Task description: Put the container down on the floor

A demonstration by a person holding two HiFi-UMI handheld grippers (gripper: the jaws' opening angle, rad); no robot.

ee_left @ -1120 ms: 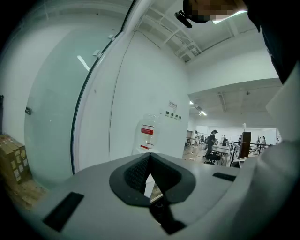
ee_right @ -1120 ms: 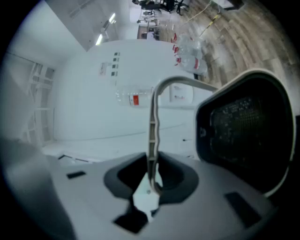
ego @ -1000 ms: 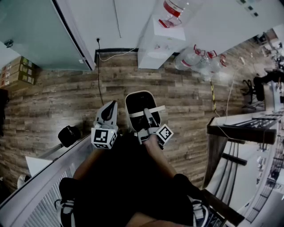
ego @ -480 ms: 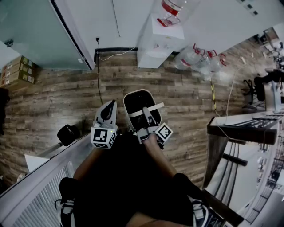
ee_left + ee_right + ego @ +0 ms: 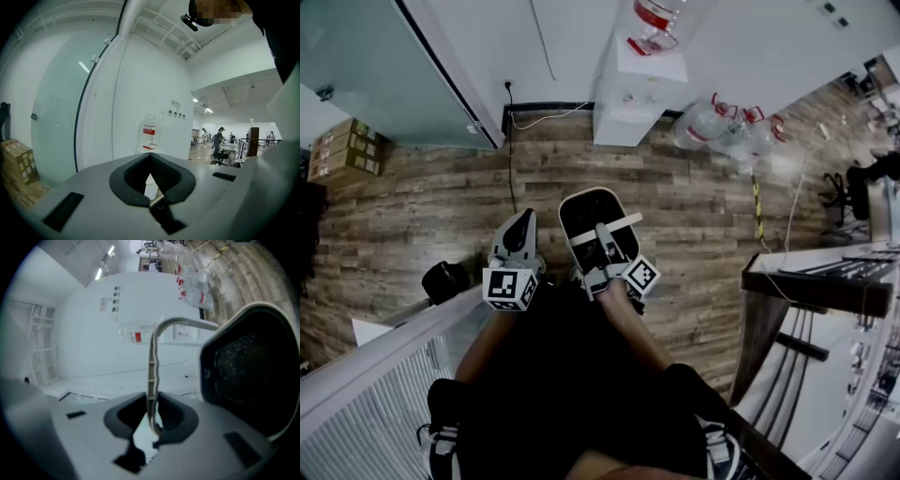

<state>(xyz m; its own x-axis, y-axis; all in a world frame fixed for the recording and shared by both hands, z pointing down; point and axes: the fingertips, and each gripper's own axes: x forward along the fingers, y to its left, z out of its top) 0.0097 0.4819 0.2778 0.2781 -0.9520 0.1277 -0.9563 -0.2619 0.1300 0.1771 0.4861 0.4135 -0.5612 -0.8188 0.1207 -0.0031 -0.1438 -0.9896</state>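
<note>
Right gripper (image 5: 602, 232) clamped on the handle (image 5: 151, 366) of the container (image 5: 581, 214) (over the wood floor (image 5: 422, 211)); left gripper (image 5: 523, 223) closed, empty.

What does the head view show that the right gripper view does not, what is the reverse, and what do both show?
Head view only: the left tool, the person's shoes and the cardboard boxes. Right gripper view only: the small wall signs, and a close look at the handle pinched between the right tool's pads. Both: that tool holding the container by its handle, and water bottles on the wood floor.
</note>
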